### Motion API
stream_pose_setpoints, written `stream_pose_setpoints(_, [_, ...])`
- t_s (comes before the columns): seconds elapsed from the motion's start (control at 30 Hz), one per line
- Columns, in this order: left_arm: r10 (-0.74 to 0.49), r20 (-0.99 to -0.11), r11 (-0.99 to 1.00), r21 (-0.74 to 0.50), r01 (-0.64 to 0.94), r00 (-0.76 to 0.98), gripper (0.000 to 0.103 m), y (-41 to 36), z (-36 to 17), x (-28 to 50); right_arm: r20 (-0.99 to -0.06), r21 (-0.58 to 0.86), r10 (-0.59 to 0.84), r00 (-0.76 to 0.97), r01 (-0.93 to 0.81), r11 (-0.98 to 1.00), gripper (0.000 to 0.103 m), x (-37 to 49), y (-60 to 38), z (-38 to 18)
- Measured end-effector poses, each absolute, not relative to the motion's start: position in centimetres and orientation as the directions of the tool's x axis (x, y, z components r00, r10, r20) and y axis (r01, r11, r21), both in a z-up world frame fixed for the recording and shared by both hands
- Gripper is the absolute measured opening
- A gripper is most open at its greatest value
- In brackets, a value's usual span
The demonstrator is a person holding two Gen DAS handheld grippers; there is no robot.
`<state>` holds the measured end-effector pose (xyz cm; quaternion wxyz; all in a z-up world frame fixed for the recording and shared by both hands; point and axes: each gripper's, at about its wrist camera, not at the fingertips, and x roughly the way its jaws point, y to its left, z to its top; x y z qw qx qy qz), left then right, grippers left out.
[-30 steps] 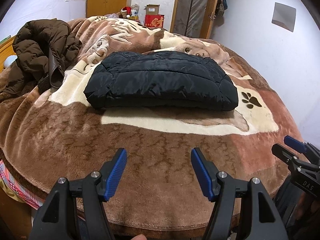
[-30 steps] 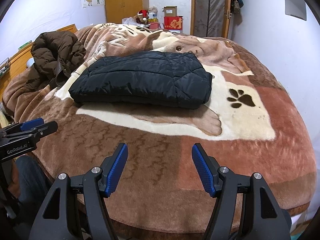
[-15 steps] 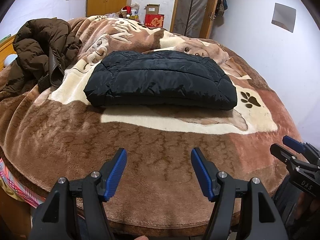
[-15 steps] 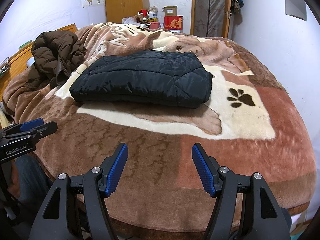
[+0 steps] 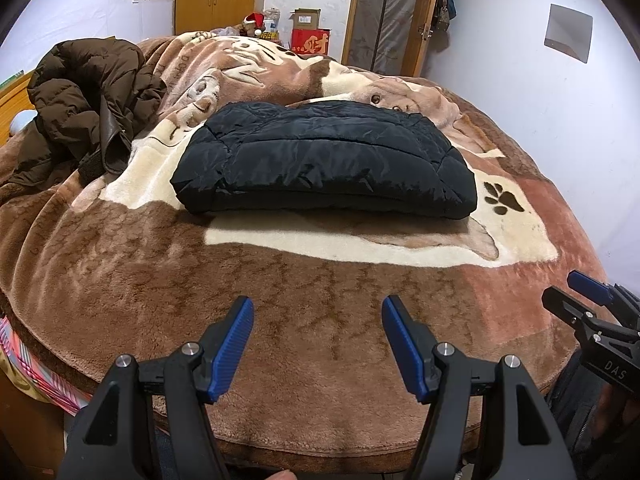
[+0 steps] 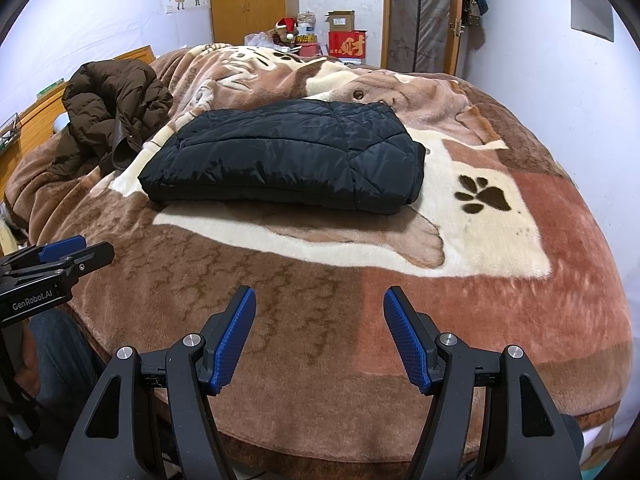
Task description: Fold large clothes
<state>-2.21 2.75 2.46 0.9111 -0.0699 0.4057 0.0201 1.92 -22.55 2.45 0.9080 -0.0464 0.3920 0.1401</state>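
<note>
Folded black jacket (image 5: 324, 164) well beyond left tool (image 5: 318, 344)

Left gripper (image 5: 318, 342) spread wide, empty; right gripper (image 6: 320, 336) likewise, level beside it.

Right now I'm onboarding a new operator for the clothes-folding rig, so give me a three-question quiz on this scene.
1. True or false: the black jacket lies folded in a compact rectangle on the blanket.
2. Multiple choice: the brown jacket is A) folded flat, B) heaped in a crumpled pile, C) held in the tongs.
3. Fill in: both the left tongs and the right tongs are ____ and hold nothing.

Key: 1 true; 2 B; 3 open.
</note>
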Motion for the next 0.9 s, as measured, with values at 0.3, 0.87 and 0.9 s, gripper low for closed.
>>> stream_pose_setpoints(0.3, [-0.039, -0.736, 0.991, -0.116, -0.070, 0.676, 0.069, 2.3, 2.5, -2.4, -0.725, 0.026, 0.219, 0.653, -0.293, 0.956, 0.067, 1.8, -22.6, 2.4])
stream_pose_setpoints(0.87, [-0.044, -0.729, 0.990, -0.123, -0.067, 0.683, 0.070, 1.5, 2.7, -2.6, -0.726, 0.024, 0.217, 0.653, -0.292, 0.956, 0.067, 1.7, -22.6, 2.4])
stream_pose_setpoints(0.9, [-0.043, -0.728, 0.990, -0.121, -0.067, 0.684, 0.071, 1.4, 2.7, -2.6, -0.726, 0.024, 0.216, 0.653, -0.291, 0.956, 0.067, 1.7, -22.6, 2.4])
